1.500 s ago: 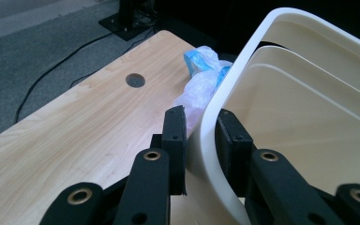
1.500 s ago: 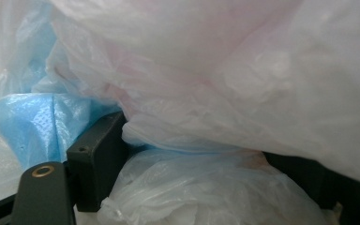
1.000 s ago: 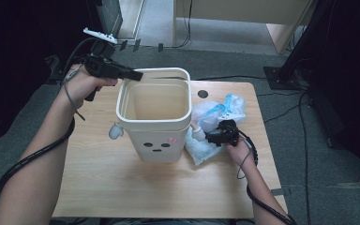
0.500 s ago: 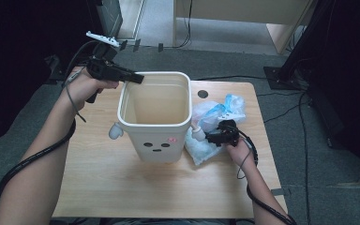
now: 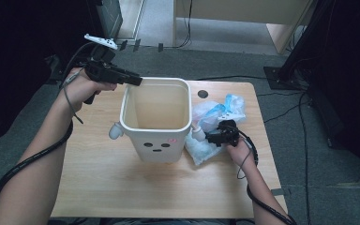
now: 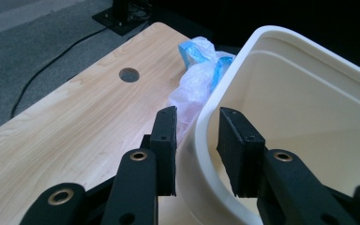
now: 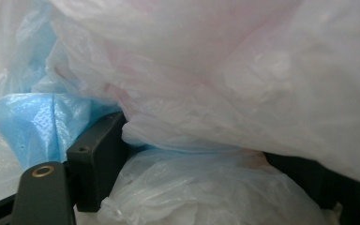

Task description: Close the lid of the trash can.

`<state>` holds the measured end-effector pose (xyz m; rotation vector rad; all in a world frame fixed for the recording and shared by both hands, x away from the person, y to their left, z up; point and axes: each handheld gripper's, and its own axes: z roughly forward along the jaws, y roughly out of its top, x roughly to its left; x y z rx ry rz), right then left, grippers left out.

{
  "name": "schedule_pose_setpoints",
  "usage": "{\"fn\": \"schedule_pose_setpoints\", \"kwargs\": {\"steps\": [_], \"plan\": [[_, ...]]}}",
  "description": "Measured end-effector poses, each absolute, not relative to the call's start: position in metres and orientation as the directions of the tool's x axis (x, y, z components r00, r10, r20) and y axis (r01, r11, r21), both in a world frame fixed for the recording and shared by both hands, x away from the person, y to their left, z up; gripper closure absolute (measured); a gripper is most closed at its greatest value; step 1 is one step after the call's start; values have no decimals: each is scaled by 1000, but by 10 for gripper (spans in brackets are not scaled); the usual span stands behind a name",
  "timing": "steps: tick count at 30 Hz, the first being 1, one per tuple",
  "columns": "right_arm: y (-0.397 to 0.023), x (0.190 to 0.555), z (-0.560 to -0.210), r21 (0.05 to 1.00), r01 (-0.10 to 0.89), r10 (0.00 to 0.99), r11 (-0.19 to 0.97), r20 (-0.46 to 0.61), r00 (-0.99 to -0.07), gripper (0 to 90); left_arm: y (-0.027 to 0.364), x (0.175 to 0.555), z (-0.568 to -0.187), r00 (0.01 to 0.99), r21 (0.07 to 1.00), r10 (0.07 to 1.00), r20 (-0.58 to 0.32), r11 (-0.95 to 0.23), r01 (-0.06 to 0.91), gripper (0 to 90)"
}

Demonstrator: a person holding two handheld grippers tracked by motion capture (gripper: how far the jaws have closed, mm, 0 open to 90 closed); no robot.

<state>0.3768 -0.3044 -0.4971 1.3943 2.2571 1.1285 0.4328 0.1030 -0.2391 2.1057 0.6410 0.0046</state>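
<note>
A cream plastic bin (image 5: 157,136) with a small face on its front stands mid-table. My left gripper (image 5: 138,80) reaches over its far-left corner. Its jaws straddle the bin's rim (image 6: 201,126), one pad (image 6: 165,150) outside and one inside. They have just been opening, and a thin gap shows beside the rim. To the right of the bin lies a heap of crumpled white and blue plastic bags (image 5: 215,110) (image 6: 194,79). My right gripper (image 5: 208,137) is pushed into the heap and shut on a wad of white bag (image 7: 206,187), which bulges between its pads.
The wooden table (image 5: 98,178) has a round cable hole (image 5: 202,94) behind the bags. A small white knob (image 5: 115,131) sticks out of the bin's left side. Cables trail from both grippers. Dark floor and black stands surround the table.
Both hands, the bin and the bags stand where they were. The high view is too distant to show the left jaws' spread changing.
</note>
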Motion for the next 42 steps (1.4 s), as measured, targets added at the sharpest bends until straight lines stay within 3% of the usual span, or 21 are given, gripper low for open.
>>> {"fn": "schedule_pose_setpoints", "kwargs": {"steps": [12,24,42], "plan": [[-305,377,-497,728,642,844,240,171,-509,224,117,428,-234,872,787,444,-208,-453,419,635],[-305,376,-498,728,644,844,236,175,-506,224,133,422,-232,872,811,454,-183,-432,395,465],[-305,376,-498,728,643,845,238,172,-507,224,158,415,-241,863,830,482,-154,-410,377,377]]}}
